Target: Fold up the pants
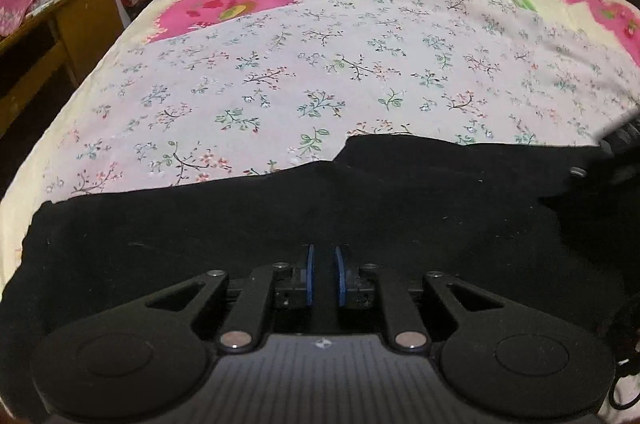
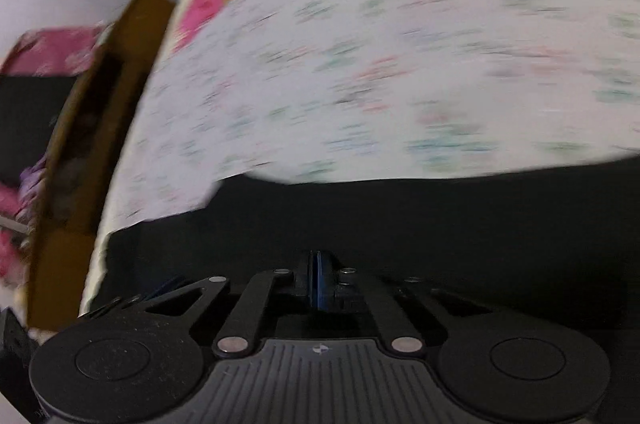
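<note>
Pants [image 1: 280, 224]: black, spread flat on the near part of a bed, on top of a floral bedsheet [image 1: 320, 72]; seen again from the right wrist as a dark band [image 2: 400, 224] across the lower half of that view.
Long axis: laid across the bed from left to right in both views; the far edge is stepped, lower at the left and higher toward the right. Which end is the waist cannot be told.
Left gripper [image 1: 323, 278]: held low over the black cloth, blue pads set a narrow gap apart; dark fabric is seen in the gap, but whether the pads press on it cannot be told.
Right gripper [image 2: 320, 280]: blue pads brought fully together, with no gap seen; whether cloth is pinched between them cannot be told. In the left wrist view it shows as a blurred dark shape [image 1: 612, 152] at the right edge over the pants.
Writing: no legible brand, label or text is made out on the pants or grippers.
Surroundings: pink patterned cover [image 1: 228, 0] at the bed's far left; yellow wooden furniture [image 1: 48, 36] beside the bed at left.
View quality: right wrist picture is heavily motion-blurred.
</note>
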A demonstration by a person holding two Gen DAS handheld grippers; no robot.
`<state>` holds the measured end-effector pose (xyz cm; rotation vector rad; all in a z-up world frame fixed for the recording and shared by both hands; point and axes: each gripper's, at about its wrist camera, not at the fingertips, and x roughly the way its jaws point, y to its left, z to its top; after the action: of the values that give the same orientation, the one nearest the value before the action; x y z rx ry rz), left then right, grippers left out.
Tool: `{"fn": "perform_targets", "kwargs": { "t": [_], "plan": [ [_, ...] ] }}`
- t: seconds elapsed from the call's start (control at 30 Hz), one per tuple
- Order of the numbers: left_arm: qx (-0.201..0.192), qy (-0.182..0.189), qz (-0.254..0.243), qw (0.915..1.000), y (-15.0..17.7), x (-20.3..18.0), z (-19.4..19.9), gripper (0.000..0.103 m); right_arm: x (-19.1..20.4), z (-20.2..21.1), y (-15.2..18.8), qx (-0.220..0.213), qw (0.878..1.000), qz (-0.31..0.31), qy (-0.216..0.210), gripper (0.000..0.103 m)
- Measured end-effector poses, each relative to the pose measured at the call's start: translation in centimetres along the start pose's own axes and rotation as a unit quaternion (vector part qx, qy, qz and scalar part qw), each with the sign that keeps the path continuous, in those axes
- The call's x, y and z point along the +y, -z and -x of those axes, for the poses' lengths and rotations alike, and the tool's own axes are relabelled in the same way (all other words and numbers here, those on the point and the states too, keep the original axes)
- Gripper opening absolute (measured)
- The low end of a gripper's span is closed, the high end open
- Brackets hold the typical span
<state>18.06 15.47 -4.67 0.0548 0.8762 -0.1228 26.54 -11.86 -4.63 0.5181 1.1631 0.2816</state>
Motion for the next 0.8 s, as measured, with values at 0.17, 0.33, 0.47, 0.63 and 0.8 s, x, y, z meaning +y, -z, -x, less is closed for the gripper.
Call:
{"fn": "perform_targets", "kwargs": {
  "t": [0.17,0.33,0.47,0.63,0.8],
  "plan": [
    [0.002,0.002,-0.022,0.9997,-1.4,-2.6,0.7,0.023,-7.2,6.8,1.8,-0.054,0.995,-0.053,0.058,0.003],
    [0.001,0.028,-0.053,0.9982,-3.0,-8.5,0.7,0.023,-15.6,14.8,3.4,-0.109,0.979,-0.122,0.121,0.023],
    [-0.016,0.086,-0.110,0.9901,-3.4,-16.3,1.4,0.023,-20.1,18.4,6.1,-0.138,0.965,-0.194,0.114,0.023],
    [0.001,0.192,-0.159,0.9684,-2.3,-25.8,1.7,0.023,-23.1,18.6,8.3,-0.164,0.946,-0.265,0.086,0.025],
    [0.005,0.241,-0.203,0.9491,-1.1,-31.5,2.0,0.023,-26.5,19.0,10.2,-0.216,0.915,-0.339,0.039,0.029]
  ]
}}
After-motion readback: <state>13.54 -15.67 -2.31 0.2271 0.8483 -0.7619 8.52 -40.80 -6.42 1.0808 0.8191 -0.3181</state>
